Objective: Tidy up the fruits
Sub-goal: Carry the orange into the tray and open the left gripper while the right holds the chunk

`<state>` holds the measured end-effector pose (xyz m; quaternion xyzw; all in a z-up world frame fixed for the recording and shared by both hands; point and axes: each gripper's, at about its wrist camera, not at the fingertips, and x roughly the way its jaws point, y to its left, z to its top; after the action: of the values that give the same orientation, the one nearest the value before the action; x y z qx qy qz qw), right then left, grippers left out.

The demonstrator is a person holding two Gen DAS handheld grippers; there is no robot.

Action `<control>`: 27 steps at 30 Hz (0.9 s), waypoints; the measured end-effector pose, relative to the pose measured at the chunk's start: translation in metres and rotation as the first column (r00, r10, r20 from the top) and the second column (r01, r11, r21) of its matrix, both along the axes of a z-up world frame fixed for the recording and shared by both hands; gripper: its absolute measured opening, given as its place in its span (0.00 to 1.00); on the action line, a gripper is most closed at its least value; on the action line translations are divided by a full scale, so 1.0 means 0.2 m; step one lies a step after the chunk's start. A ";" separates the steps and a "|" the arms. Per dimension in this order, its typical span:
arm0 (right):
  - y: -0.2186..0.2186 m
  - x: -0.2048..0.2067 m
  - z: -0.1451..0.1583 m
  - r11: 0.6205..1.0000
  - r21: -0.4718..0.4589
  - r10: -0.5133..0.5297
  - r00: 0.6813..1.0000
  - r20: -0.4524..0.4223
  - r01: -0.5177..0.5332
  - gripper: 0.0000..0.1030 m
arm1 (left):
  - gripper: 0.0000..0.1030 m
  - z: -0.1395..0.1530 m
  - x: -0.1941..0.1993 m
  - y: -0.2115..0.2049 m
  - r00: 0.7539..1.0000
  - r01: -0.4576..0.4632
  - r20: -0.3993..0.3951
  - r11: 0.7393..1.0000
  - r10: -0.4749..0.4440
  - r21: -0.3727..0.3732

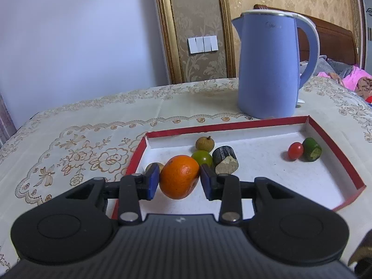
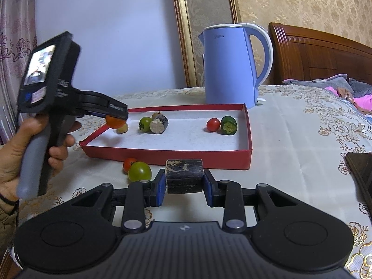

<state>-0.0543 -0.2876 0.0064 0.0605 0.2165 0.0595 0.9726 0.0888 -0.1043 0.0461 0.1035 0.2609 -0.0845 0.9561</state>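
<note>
Left tool (image 1: 179, 181) pinches an orange (image 1: 179, 176) over the tray's (image 2: 247, 160) left corner for sorting; right tool (image 2: 183, 182) clamps a dark chunk (image 2: 184, 176) above the tabletop (image 2: 302, 144), outside the tray's near wall.

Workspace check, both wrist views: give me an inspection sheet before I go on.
Surface: table with a floral tablecloth.
Job's things: red tray holding a green tomato, red tomato, green chunk, dark stub and two brown fruits; red tomato and green tomato outside it.
Clutter: blue kettle behind the tray.
Grippers: left hand-held gripper shut on the orange over the tray; right hand-held gripper shut on a dark block.
Cables: nothing seen.
Surroundings: wall switches, wooden headboard.
</note>
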 end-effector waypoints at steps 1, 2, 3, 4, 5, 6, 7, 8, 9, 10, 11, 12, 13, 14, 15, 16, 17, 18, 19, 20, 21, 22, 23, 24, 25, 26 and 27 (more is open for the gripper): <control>0.00 0.00 0.00 1.000 0.001 0.000 1.000 0.001 0.000 0.31 | 0.34 -0.01 0.01 0.00 1.000 -0.004 -0.004 1.000 0.004 0.002; -0.01 0.00 0.00 1.000 0.003 -0.001 1.000 0.002 0.001 0.31 | 0.34 -0.01 0.03 -0.01 1.000 -0.008 -0.007 1.000 0.009 0.005; -0.01 0.00 0.00 1.000 0.004 -0.001 1.000 0.003 0.001 0.31 | 0.34 -0.02 0.04 -0.01 1.000 -0.014 -0.013 1.000 0.015 0.008; -0.01 0.00 0.00 1.000 0.003 -0.002 1.000 0.004 0.002 0.31 | 0.34 -0.03 0.05 -0.01 1.000 -0.020 -0.018 1.000 0.020 0.010; -0.01 0.00 0.00 1.000 0.003 -0.004 1.000 0.004 0.004 0.31 | 0.34 -0.03 0.07 -0.01 0.999 -0.024 -0.023 1.000 0.024 0.010; -0.01 0.00 0.00 1.000 0.004 -0.004 1.000 0.004 0.004 0.31 | 0.34 -0.04 0.08 0.00 0.999 -0.030 -0.029 1.000 0.030 0.010; -0.01 0.00 0.00 1.000 0.005 -0.005 1.000 0.004 0.004 0.31 | 0.34 -0.04 0.09 0.00 0.999 -0.035 -0.034 0.999 0.036 0.010; -0.01 0.00 0.00 1.000 0.004 -0.004 1.000 0.003 0.004 0.31 | 0.34 -0.05 0.11 0.00 0.998 -0.040 -0.038 0.999 0.040 0.010; -0.01 0.00 0.00 1.000 0.003 -0.003 1.000 0.002 0.003 0.31 | 0.34 -0.05 0.12 0.00 0.998 -0.042 -0.043 0.999 0.043 0.011; -0.01 0.00 0.00 1.000 0.003 -0.003 1.000 0.001 0.003 0.31 | 0.34 -0.05 0.13 0.00 0.998 -0.045 -0.046 0.999 0.046 0.012; -0.01 0.00 0.00 1.000 0.004 -0.003 1.000 0.000 0.003 0.31 | 0.34 -0.06 0.14 0.00 0.998 -0.050 -0.046 0.999 0.050 0.017; 0.00 0.00 0.00 1.000 0.003 -0.001 1.000 0.000 0.001 0.31 | 0.34 -0.06 0.15 0.00 0.997 -0.053 -0.047 0.998 0.054 0.022; 0.00 0.00 0.00 1.000 0.003 -0.001 1.000 0.000 0.001 0.31 | 0.34 -0.07 0.16 0.00 0.997 -0.054 -0.052 0.998 0.055 0.024; 0.00 0.00 0.00 1.000 0.003 0.000 1.000 -0.001 0.000 0.31 | 0.34 -0.07 0.17 0.01 0.997 -0.055 -0.059 0.998 0.056 0.021; 0.00 0.01 0.00 1.000 0.003 0.000 1.000 -0.001 0.000 0.31 | 0.35 -0.08 0.18 0.01 0.996 -0.058 -0.068 0.998 0.059 0.014; 0.00 0.00 0.00 1.000 0.003 0.000 1.000 -0.001 0.000 0.31 | 0.35 -0.08 0.18 0.02 0.995 -0.059 -0.074 0.998 0.060 0.010; 0.00 0.01 0.00 1.000 0.003 0.000 1.000 -0.001 0.000 0.31 | 0.35 -0.08 0.19 0.02 0.995 -0.061 -0.077 0.998 0.061 0.007; 0.00 0.00 0.00 1.000 0.003 0.001 1.000 -0.002 -0.001 0.31 | 0.35 -0.08 0.18 0.03 0.995 -0.065 -0.070 0.998 0.066 0.006; 0.00 0.01 0.00 1.000 0.003 0.003 1.000 -0.003 -0.003 0.31 | 0.35 -0.08 0.18 0.03 0.996 -0.069 -0.061 0.998 0.069 0.007; 0.01 0.01 0.00 1.000 0.002 0.005 1.000 -0.004 -0.005 0.31 | 0.35 -0.07 0.17 0.03 0.996 -0.069 -0.054 0.998 0.069 0.006; 0.01 0.01 0.00 1.000 0.002 0.007 1.000 -0.005 -0.007 0.31 | 0.35 -0.07 0.17 0.03 0.997 -0.065 -0.051 0.998 0.065 0.005; 0.02 0.02 0.00 1.000 0.002 0.008 1.000 -0.006 -0.008 0.31 | 0.36 -0.06 0.17 0.03 0.997 -0.062 -0.049 0.998 0.062 0.004; 0.02 0.02 0.00 1.000 0.001 0.008 1.000 -0.007 -0.008 0.31 | 0.36 -0.05 0.16 0.03 0.997 -0.062 -0.047 0.998 0.062 0.003; 0.02 0.02 0.00 1.000 0.000 0.009 1.000 -0.007 -0.009 0.31 | 0.37 -0.05 0.16 0.03 0.997 -0.063 -0.043 0.998 0.063 0.002; 0.03 0.03 0.00 1.000 0.000 0.010 1.000 -0.007 -0.010 0.31 | 0.37 -0.04 0.15 0.03 0.997 -0.062 -0.039 0.998 0.062 0.004; 0.03 0.03 0.00 1.000 -0.001 0.011 1.000 -0.007 -0.011 0.31 | 0.37 -0.04 0.14 0.03 0.997 -0.061 -0.037 0.998 0.062 0.007; 0.03 0.03 0.00 1.000 -0.002 0.010 1.000 -0.008 -0.010 0.31 | 0.39 -0.03 0.13 0.04 0.997 -0.063 -0.032 0.998 0.064 0.013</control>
<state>-0.0476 -0.2819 0.0056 0.0586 0.2206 0.0641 0.9715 0.1154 -0.0967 0.0391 0.0996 0.2802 -0.0543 0.9532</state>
